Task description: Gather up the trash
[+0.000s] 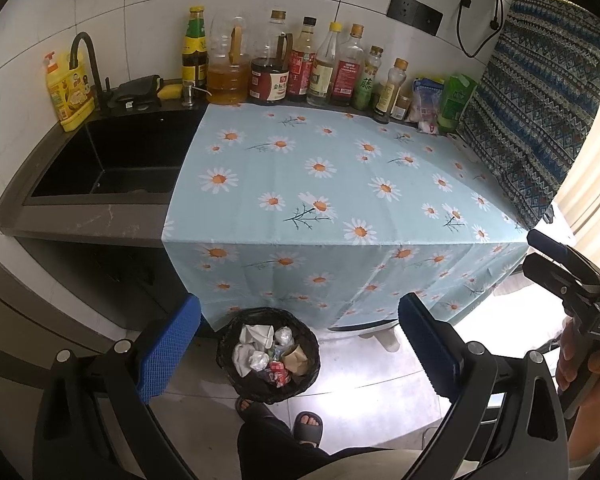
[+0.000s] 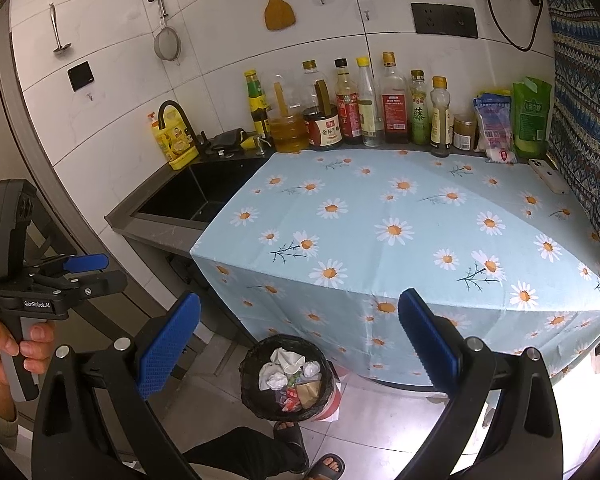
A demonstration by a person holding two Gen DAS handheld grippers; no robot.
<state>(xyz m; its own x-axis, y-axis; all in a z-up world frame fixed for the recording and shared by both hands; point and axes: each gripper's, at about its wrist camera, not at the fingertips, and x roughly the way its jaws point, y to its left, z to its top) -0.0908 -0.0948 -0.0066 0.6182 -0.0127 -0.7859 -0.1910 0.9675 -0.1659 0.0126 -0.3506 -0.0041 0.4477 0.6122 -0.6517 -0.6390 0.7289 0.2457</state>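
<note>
A black-lined trash bin stands on the floor against the counter front. It holds crumpled white paper, a brown paper piece and a red wrapper. My left gripper hovers above the bin, open, with nothing between its blue pads. The right wrist view shows the same bin and its crumpled paper below my right gripper, also open and empty. Each gripper shows in the other's view, held by a hand: the right gripper, the left gripper.
A daisy-print tablecloth covers the counter and hangs down its front. Bottles line the back wall, with bags at the right and a phone beside them. A black sink lies left. Sandalled feet stand by the bin.
</note>
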